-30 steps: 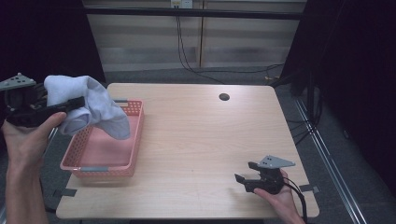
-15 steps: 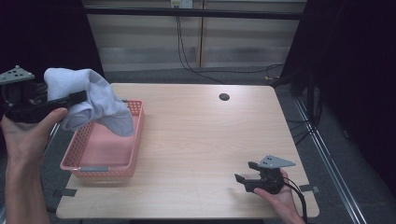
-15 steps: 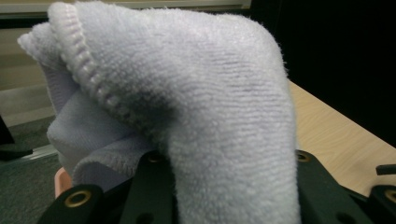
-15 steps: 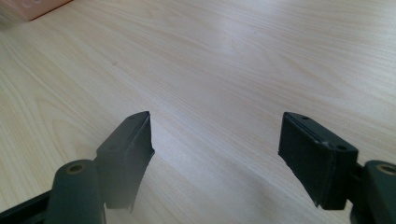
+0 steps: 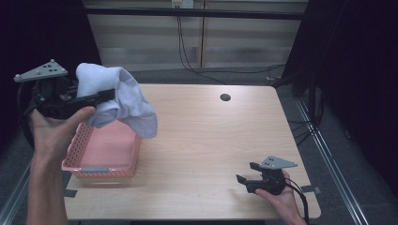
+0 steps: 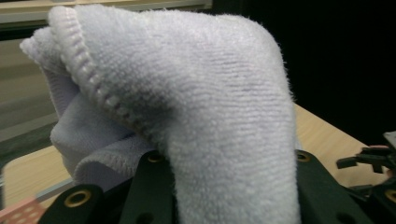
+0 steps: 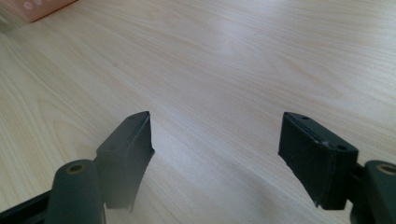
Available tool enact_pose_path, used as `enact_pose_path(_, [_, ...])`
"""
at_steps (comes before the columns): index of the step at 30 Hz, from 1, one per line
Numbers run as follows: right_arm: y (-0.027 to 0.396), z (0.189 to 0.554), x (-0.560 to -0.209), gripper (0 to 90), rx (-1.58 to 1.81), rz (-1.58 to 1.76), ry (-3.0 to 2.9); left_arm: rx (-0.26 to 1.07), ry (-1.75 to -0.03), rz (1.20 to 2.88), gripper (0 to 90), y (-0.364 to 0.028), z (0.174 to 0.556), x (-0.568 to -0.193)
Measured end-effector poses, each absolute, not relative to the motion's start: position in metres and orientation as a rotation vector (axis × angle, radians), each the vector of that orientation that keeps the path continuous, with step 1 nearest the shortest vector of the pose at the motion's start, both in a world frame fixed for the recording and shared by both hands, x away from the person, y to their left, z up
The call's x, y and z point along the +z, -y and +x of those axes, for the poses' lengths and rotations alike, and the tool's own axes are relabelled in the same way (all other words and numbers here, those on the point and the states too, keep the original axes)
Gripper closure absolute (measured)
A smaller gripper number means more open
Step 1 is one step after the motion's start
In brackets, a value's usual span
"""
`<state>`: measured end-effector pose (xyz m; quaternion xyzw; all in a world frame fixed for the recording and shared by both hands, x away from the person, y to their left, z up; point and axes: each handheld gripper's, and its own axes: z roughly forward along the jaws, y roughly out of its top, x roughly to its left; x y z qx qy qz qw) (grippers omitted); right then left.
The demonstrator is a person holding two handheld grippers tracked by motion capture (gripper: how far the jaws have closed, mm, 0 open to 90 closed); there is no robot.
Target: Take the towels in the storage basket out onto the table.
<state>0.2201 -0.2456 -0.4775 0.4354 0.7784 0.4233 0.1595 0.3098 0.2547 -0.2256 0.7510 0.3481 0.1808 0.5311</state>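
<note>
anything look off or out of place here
Nothing stands out. The white towel hangs bunched from the left gripper above the pink basket, and the right gripper rests open on the bare table.

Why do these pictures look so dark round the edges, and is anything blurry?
High view: the table is lit, its surroundings nearly black. Left gripper view: the white towel is sharp, the background soft. Right gripper view: a pale glare on the wood, and the left jaw's edge looks smeared.
</note>
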Motion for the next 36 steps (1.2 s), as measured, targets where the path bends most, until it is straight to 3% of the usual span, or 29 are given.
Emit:
enact_pose_path(26, [0.245, 0.221, -0.478, 25.5, 1.213, 1.239, -2.23, 0.243, -0.674, 1.914, 66.4, -0.162, 0.324, -0.269])
enact_pose_path(36, [0.245, 0.22, -0.478, 25.4, 1.216, 1.237, -2.228, 0.174, -0.636, 1.945, 65.7, -0.144, 0.328, -0.294])
